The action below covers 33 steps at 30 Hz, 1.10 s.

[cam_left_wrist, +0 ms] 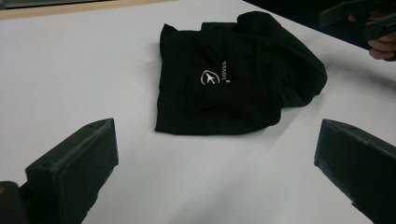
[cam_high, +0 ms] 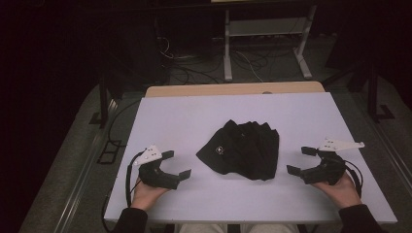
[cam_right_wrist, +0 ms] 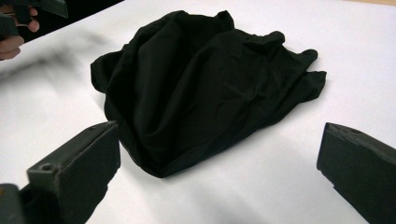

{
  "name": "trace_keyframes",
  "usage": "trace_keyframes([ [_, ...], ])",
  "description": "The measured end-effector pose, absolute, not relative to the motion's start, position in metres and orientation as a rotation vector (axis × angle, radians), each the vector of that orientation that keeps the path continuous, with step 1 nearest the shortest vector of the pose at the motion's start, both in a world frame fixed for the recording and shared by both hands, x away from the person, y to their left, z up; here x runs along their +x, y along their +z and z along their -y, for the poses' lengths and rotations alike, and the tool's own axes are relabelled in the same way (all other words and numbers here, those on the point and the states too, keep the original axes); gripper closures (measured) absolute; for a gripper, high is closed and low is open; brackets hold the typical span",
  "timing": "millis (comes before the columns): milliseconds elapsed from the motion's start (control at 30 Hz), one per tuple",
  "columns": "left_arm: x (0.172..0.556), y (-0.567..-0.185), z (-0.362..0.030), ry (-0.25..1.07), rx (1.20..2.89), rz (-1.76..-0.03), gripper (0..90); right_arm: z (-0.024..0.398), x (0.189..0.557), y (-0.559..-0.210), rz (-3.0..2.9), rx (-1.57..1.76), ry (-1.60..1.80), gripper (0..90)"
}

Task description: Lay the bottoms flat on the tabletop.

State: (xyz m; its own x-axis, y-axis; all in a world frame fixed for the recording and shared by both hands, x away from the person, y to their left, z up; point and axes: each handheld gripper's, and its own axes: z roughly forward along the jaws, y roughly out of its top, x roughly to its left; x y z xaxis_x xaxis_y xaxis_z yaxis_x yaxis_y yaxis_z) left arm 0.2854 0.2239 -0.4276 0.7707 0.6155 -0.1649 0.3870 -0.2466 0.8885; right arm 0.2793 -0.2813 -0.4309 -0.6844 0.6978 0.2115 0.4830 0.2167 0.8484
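A crumpled black garment with a small white plane logo lies in the middle of the white table. My left gripper rests on the table to its left, jaws wide apart and pointing at it, nothing between them. My right gripper rests to the garment's right, also open and empty. The left gripper view has the garment ahead, logo facing up. Its folded, wrinkled side lies just beyond the jaws in the right gripper view.
The table's wooden far edge borders a dark floor with cables and a metal stand. A hand holds each gripper near the front edge. Bare table top surrounds the garment on every side.
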Motion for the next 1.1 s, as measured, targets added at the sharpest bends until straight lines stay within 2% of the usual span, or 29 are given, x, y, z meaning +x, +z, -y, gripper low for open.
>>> trace_keyframes([
  [1100,0.2894,-0.4217,-0.2255,0.278,1.868,-0.777,0.0,0.2794,0.2834,-0.4238,-2.262,1.116,1.478,0.0],
])
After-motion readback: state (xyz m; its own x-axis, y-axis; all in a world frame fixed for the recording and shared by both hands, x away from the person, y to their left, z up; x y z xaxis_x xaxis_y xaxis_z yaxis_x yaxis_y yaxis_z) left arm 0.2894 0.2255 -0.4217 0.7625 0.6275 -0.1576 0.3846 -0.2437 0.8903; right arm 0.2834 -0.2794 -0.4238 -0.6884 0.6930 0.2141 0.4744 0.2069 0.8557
